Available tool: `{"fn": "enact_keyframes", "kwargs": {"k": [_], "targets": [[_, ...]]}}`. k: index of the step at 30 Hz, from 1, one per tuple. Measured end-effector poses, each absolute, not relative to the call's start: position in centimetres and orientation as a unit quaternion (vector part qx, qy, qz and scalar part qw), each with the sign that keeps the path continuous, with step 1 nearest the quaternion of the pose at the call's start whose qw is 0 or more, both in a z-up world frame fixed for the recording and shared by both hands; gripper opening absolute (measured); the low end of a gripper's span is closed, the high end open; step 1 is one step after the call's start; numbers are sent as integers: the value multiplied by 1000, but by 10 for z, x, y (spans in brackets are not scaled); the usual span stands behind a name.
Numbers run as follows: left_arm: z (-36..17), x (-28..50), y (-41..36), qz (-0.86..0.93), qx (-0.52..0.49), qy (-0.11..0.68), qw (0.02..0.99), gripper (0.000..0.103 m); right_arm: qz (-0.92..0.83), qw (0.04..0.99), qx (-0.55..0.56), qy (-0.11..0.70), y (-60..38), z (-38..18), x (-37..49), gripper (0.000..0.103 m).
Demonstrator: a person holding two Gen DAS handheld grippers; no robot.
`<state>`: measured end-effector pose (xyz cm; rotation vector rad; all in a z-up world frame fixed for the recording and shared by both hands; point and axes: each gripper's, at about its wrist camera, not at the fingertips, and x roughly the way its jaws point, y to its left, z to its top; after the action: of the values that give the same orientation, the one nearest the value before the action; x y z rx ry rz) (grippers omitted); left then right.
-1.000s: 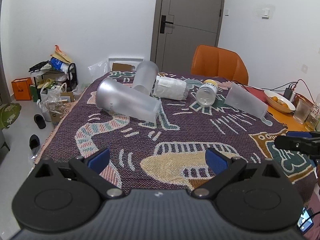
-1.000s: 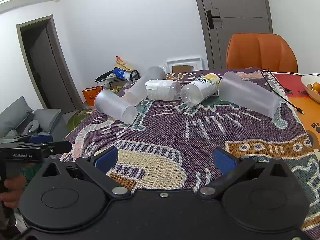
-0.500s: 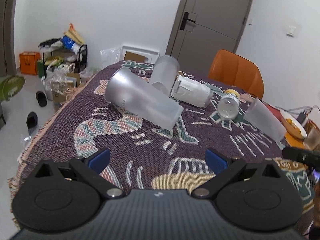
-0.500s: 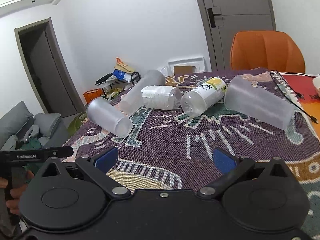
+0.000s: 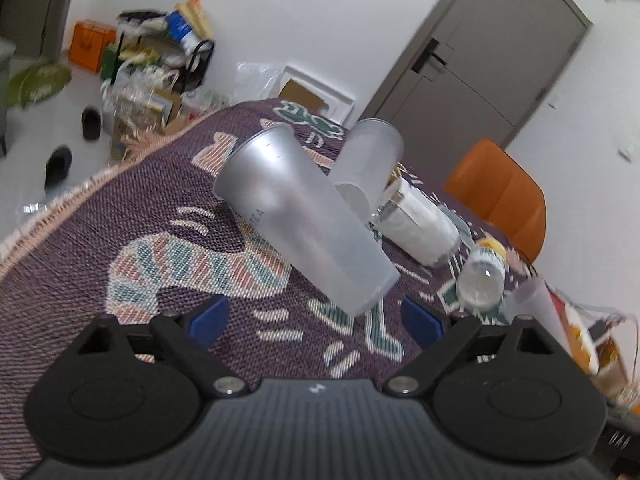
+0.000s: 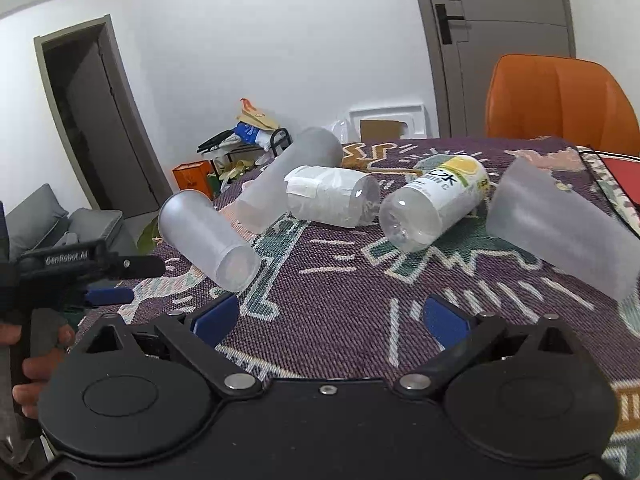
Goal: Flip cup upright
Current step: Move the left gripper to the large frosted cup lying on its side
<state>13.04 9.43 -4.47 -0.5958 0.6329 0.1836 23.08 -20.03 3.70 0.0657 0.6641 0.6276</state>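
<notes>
On the patterned cloth (image 5: 120, 220), toppled frosted cup (image 5: 304, 220), base blurred; both tongs (image 5: 316, 320) (image 6: 332, 316) wide, empty.

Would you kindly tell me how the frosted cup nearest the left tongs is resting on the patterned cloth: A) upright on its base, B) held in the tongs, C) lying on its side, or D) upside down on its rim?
C: the frosted cup lies on its side on the patterned cloth, ahead of the open left tongs.
</notes>
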Motion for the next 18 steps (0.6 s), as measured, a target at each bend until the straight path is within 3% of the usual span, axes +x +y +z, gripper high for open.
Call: {"fn": "enact_keyframes", "kwargs": {"k": [18], "targets": [[-50, 178, 121, 134, -402, 299, 855, 81, 322, 879, 30, 352, -167, 26, 280, 80]]}}
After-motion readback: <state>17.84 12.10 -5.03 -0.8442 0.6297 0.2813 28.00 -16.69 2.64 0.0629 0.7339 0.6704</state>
